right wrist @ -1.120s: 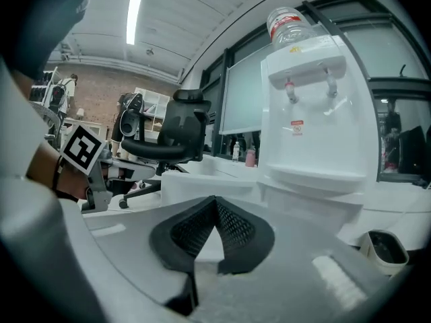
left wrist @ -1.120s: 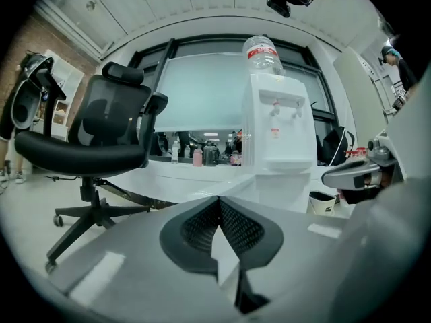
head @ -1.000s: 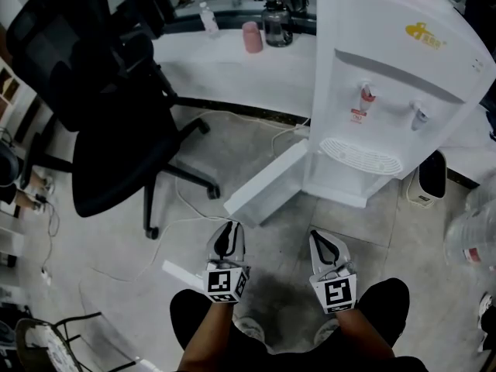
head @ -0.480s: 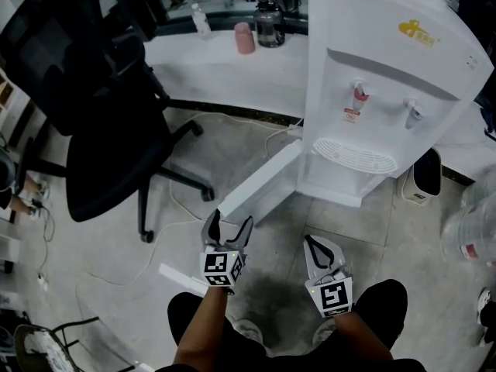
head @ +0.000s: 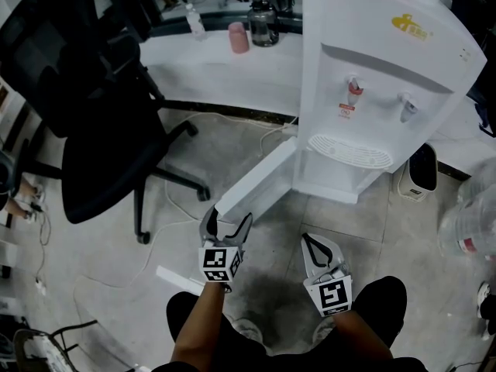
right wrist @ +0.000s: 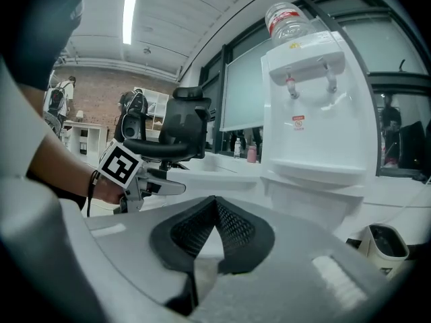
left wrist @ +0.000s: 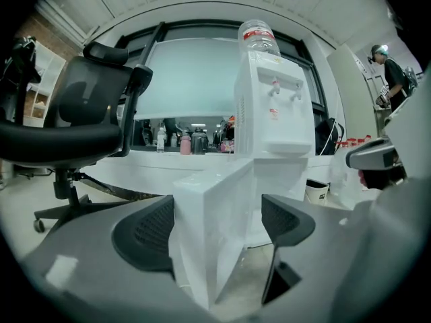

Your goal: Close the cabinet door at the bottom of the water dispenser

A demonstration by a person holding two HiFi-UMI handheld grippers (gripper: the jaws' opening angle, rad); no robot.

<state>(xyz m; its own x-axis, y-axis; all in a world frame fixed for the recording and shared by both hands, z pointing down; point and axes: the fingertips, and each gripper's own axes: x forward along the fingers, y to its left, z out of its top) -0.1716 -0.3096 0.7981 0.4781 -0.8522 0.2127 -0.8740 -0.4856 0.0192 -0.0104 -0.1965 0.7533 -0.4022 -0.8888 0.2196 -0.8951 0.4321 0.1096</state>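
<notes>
Head view, boxy white cabinet door (head: pixel 256 178), ajar

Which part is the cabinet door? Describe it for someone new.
Find the tall white water dispenser beside the desk. At its base, toward the black office chair, a white slab juts out over the floor: the cabinet door. Unlike the small white strip lying flat nearby, it stands upright, joined to the dispenser.

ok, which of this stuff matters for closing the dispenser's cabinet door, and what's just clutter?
Job: cabinet door, swung open; water dispenser; left gripper, whose jaws have just been opening, door edge between them, not pressed.
Lying about: office chair; pink cup; dark jug; clear bottle.
</notes>
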